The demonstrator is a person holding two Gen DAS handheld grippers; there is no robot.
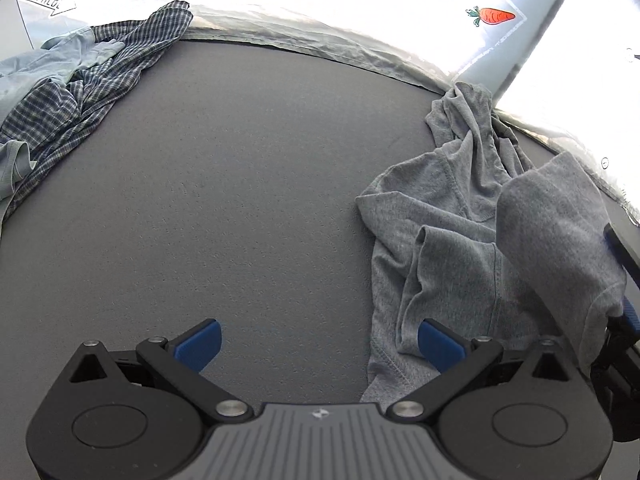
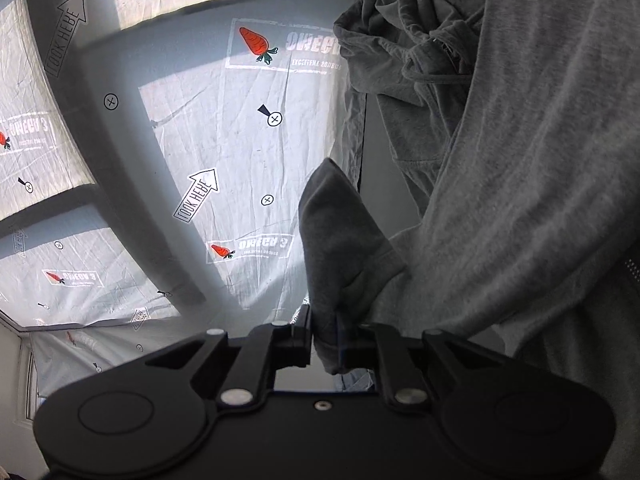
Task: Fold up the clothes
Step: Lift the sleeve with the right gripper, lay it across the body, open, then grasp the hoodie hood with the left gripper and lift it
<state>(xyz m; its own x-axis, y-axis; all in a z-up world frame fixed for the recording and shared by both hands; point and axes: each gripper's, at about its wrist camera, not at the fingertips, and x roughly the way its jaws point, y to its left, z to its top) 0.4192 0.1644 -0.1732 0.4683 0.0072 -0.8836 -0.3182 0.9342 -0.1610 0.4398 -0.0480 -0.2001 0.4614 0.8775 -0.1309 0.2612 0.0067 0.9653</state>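
A grey hooded sweatshirt (image 1: 460,240) lies crumpled on the right side of a dark grey table (image 1: 240,200). My left gripper (image 1: 318,344) hovers open over the bare table, its right blue fingertip (image 1: 440,342) above the sweatshirt's hem, nothing between the jaws. In the right wrist view my right gripper (image 2: 334,340) is shut on a fold of the grey sweatshirt (image 2: 520,200), which hangs from the jaws and fills the right of the view. The right gripper's blue fingertips (image 1: 630,312) show at the far right edge of the left wrist view, under the lifted cloth.
A heap of clothes sits at the table's far left: a blue plaid shirt (image 1: 92,80) with a pale blue garment (image 1: 52,56) on top. A white printed sheet (image 2: 224,152) with carrots and arrows covers the surroundings beyond the table edge.
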